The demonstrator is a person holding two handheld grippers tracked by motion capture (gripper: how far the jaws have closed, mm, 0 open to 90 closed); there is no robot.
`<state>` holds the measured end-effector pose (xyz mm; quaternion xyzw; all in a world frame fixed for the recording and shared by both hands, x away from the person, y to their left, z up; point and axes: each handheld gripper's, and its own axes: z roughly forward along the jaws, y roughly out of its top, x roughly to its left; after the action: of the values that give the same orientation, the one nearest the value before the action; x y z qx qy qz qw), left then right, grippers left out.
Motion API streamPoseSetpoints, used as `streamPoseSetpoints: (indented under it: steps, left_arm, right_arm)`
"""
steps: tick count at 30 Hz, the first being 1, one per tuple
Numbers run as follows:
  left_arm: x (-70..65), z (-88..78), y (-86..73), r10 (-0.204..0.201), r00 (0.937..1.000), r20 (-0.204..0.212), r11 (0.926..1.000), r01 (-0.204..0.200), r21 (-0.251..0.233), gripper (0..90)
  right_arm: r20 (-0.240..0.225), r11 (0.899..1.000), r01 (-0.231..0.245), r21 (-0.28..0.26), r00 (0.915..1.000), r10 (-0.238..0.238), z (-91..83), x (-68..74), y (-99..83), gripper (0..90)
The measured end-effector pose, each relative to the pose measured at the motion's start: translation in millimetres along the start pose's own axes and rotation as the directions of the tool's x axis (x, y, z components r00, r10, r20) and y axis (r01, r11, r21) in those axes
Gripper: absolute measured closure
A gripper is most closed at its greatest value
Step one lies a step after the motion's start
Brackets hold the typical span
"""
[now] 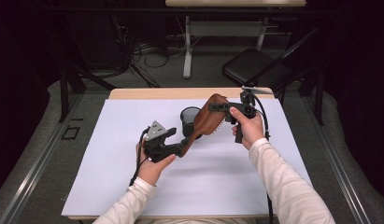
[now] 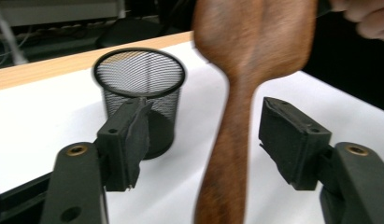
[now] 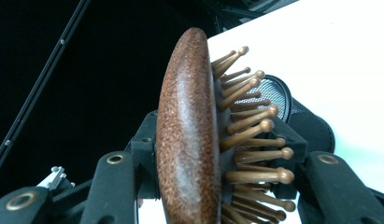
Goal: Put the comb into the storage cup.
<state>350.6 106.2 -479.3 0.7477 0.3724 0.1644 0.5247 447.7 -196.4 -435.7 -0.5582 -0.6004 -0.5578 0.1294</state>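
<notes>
A brown wooden hairbrush [image 1: 209, 119] hangs slanted above the white table top [image 1: 133, 186]. My right gripper [image 1: 218, 107] is shut on its head: in the right gripper view the wooden back [image 3: 189, 140] rests against one jaw and the wooden bristle pins [image 3: 255, 154] against the other. My left gripper [image 1: 184, 141] is at the lower handle end. In the left gripper view its jaws stand open, with the handle [image 2: 227, 163] between them and a gap on both sides. A black mesh cup [image 1: 189, 116] stands upright on the table just behind the brush.
The mesh cup [image 2: 138, 88] looks empty and sits near the table's far wooden edge [image 1: 157, 93]. A black folding chair [image 1: 255, 67] and a desk's legs with cables stand on the floor beyond the table. Bare white surface lies in front of both hands.
</notes>
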Motion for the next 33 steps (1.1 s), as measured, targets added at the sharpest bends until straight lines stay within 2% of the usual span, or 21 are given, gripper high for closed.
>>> streamPoseSetpoints:
  steps: [4, 6, 8, 12, 14, 17, 19, 22, 25, 27, 33]
  left_arm:
    - [7.4, -2.5, 1.2, 0.002, 0.9999, -0.010, 0.9999, -0.003, -0.013, 33.0]
    - [10.0, -3.9, 1.4, 0.017, 0.9988, -0.045, 0.9998, -0.018, -0.003, 33.0]
    - [12.2, -4.7, 1.1, 0.027, 0.9977, -0.062, 0.9996, -0.026, 0.007, 33.0]
    - [17.0, -6.4, 1.0, -0.002, 0.9983, -0.058, 0.9999, 0.003, 0.011, 33.0]
    - [19.0, -7.2, 1.3, -0.002, 0.9986, -0.052, 1.0000, 0.002, 0.002, 32.8]
    - [19.7, -8.4, 1.8, 0.038, 0.9982, -0.046, 0.9992, -0.038, -0.010, 30.9]
    - [19.1, -9.1, 1.5, 0.044, 0.9977, -0.051, 0.9989, -0.045, -0.013, 29.2]
    - [19.6, -9.6, 1.5, 0.029, 0.9984, -0.050, 0.9996, -0.029, -0.005, 27.4]
    - [21.9, -9.7, 1.0, 0.005, 0.9970, -0.077, 1.0000, -0.005, 0.005, 21.6]
    - [24.3, -9.9, 0.8, -0.015, 0.9971, -0.075, 0.9999, 0.015, 0.006, 20.4]
    - [28.4, -12.3, 1.2, -0.030, 0.9956, -0.089, 0.9995, 0.030, 0.001, 18.5]
  right_arm:
    - [0.004, 1.000, 0.003, -0.010, 1.0000, -0.003, -3.3, 0.4, 1.0, 48.8]
    - [0.010, 1.000, 0.008, -0.016, 0.9999, -0.008, -5.0, 0.2, 1.7, 48.8]
    - [0.015, 1.000, 0.006, -0.016, 0.9999, -0.005, -6.2, 0.3, 2.6, 48.8]
    - [0.027, 1.000, 0.007, -0.030, 0.9996, -0.006, -9.4, -0.1, 6.0, 48.7]
    - [0.029, 0.999, 0.006, -0.035, 0.9996, -0.005, -10.9, -0.6, 7.8, 48.7]
    - [0.043, 0.999, 0.010, -0.041, 0.9991, -0.008, -13.2, -0.9, 10.5, 48.7]
    - [0.050, 0.999, 0.013, -0.044, 0.9987, -0.010, -14.9, -1.0, 12.1, 48.7]
    - [0.058, 0.998, 0.017, -0.055, 0.9982, -0.014, -17.1, -0.4, 14.5, 48.7]
    - [0.062, 0.998, 0.020, -0.061, 0.9980, -0.016, -18.9, 1.5, 17.4, 48.7]
    - [0.061, 0.997, 0.024, -0.067, 0.9979, -0.020, -20.2, 3.3, 19.7, 48.7]
    - [0.066, 0.996, 0.027, -0.089, 0.9976, -0.021, -22.4, 9.7, 27.0, 48.7]
